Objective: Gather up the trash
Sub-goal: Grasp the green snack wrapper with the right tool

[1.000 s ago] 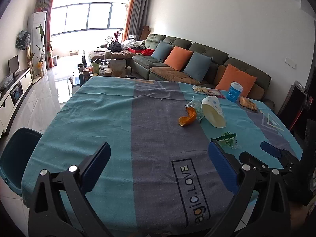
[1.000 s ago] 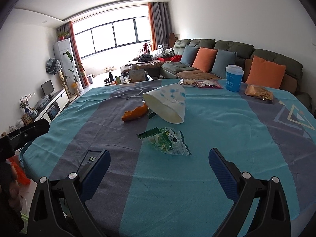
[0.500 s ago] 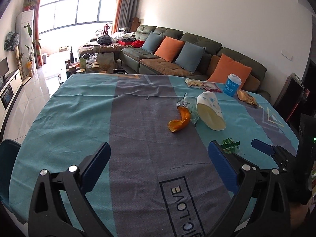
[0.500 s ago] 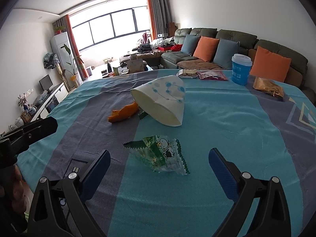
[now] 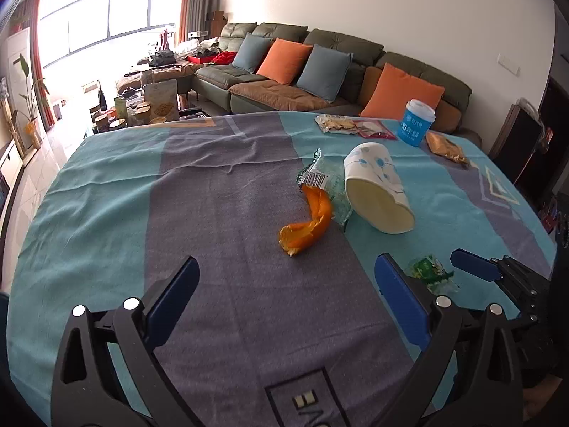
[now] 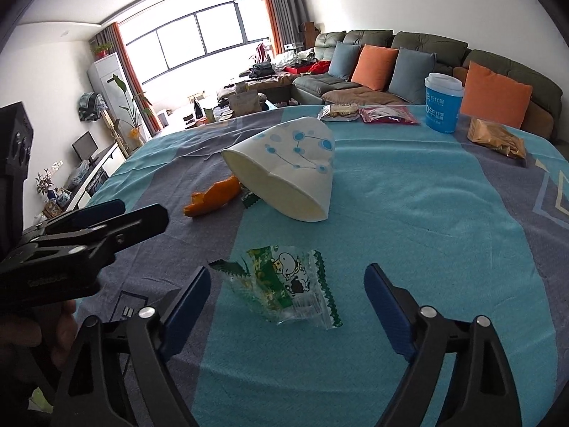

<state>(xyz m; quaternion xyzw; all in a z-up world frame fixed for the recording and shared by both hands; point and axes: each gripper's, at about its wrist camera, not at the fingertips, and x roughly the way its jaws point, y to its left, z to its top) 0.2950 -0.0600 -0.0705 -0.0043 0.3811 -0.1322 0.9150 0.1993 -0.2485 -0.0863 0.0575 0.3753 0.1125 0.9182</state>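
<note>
A clear and green snack wrapper (image 6: 284, 286) lies on the blue and grey tablecloth between the open fingers of my right gripper (image 6: 286, 295); it also shows in the left wrist view (image 5: 428, 274). An orange peel (image 5: 309, 224) lies ahead of my open, empty left gripper (image 5: 286, 290), beside a second clear wrapper (image 5: 322, 181) and a tipped white paper cup (image 5: 378, 190). The peel (image 6: 213, 197) and the cup (image 6: 288, 169) also show in the right wrist view. The left gripper (image 6: 92, 224) appears at the left of the right wrist view.
At the table's far side lie snack packets (image 5: 355, 126), a blue tub (image 5: 416, 122) and a brown packet (image 5: 444, 147). A sofa with orange and blue cushions (image 5: 320, 67) stands behind the table. The table's near edge runs below both grippers.
Both grippers have moved forward over the table. The peel and cup are nearer the left gripper, and the green wrapper now sits between the right gripper's fingers.
</note>
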